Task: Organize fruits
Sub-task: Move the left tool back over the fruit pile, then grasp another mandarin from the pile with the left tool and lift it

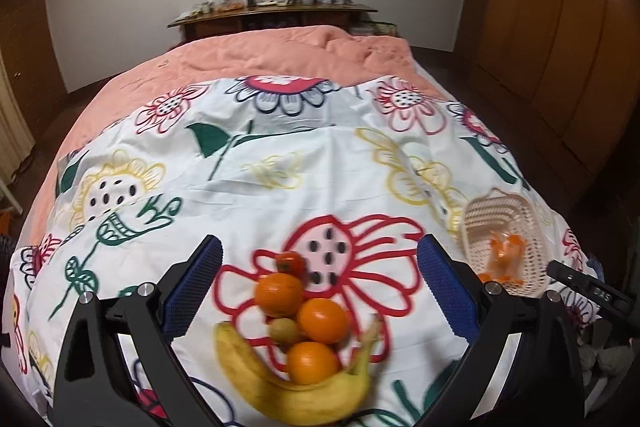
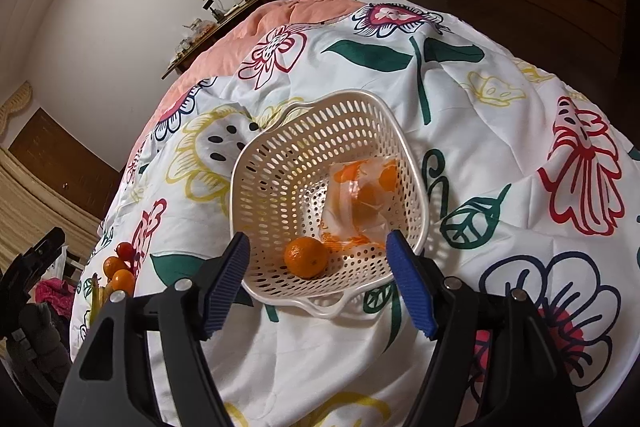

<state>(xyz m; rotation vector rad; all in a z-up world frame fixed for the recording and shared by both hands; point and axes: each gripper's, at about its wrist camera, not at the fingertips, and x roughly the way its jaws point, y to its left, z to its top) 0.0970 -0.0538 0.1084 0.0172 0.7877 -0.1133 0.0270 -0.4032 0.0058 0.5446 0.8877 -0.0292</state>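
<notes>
Fruit pile [image 1: 304, 331] sits on the floral bedsheet [image 1: 320, 163], between the fingers of the left gripper [image 1: 320, 291] in the left wrist view. Its jaws stand wide apart with nothing gripped; the blue pads [image 1: 192, 291] are clear of the fruit on both sides.

Pile holds three oranges [image 1: 322, 320], a banana [image 1: 280, 383] curled along the near side, a small brownish fruit [image 1: 285, 330] wedged in the middle (kiwi, probably; blurred), and a red one [image 1: 291, 263] at the far end.

Right gripper [image 2: 324, 287] hovers over the near rim of the perforated plastic basket [image 2: 280, 163], well to the right of the pile. Jaws part open, empty. One orange [image 2: 306, 257] lies loose on the basket floor, next to a clear bag [image 2: 360, 199] with orange items inside.

Handling, my read:
- Oranges: firm, round, moderate weight. They roll on soft bedding, so grip across the widest part.
- Banana: soft and bruises; take it mid-body across the narrow width with light squeeze.
- Red fruit: possibly a tomato or persimmon, thin skin, go gentle.
- Basket: light and stiff, may slide or tip on the sheet if bumped.

Fruits touch each other, so pulling one likely shifts its neighbours.
</notes>
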